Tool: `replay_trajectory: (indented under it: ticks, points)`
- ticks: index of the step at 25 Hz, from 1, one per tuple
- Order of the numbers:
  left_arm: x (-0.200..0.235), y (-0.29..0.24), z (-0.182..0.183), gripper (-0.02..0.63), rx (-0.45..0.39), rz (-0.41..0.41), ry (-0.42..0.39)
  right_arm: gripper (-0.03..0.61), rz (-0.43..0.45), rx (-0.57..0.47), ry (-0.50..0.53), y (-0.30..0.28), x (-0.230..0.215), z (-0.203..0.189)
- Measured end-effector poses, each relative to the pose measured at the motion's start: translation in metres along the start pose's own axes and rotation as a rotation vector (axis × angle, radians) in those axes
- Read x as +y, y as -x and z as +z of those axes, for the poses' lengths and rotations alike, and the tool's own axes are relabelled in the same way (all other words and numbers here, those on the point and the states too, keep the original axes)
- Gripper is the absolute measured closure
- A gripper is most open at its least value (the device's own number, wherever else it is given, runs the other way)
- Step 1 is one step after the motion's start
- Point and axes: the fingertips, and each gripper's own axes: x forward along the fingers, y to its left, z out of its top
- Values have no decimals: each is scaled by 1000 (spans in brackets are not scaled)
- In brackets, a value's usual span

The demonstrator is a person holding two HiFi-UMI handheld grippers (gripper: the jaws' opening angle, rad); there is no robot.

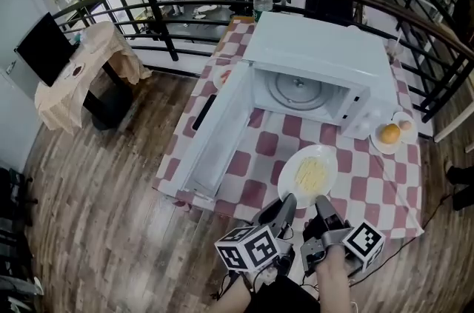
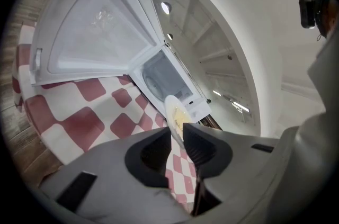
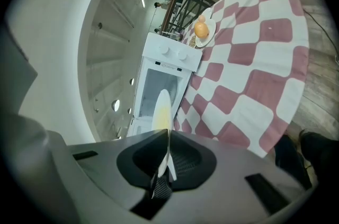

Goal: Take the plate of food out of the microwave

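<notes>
White plate of food (image 1: 311, 172) out over the checked tablecloth (image 1: 385, 182), just near the open microwave (image 1: 318, 52). Left gripper (image 1: 284, 206) and right gripper (image 1: 324, 206) both clamp its near rim. Probably stiff, breakable and slippery, so a level rim hold suits it

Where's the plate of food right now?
In the head view the plate of food is low centre, outside the open microwave over the checked tablecloth, its near rim clamped by the left gripper and right gripper.

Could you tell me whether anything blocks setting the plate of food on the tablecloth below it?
Nothing visible does: the plate of food is over bare checkered tablecloth, clear of the open microwave door.
</notes>
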Motion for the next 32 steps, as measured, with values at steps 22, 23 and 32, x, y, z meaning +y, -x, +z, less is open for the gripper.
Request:
replay_trajectory:
  ticks: [22,23,32]
  points:
    - [-6,45,-16,514,-44,23,6,565,11,41,6,33,-1,-29]
    - [-7,45,-16,514,-44,24,6,565,11,43,5,33,-2,-29]
    - [-9,42,-18,514,-48,25,4,565,21,43,5,33,-1,-25]
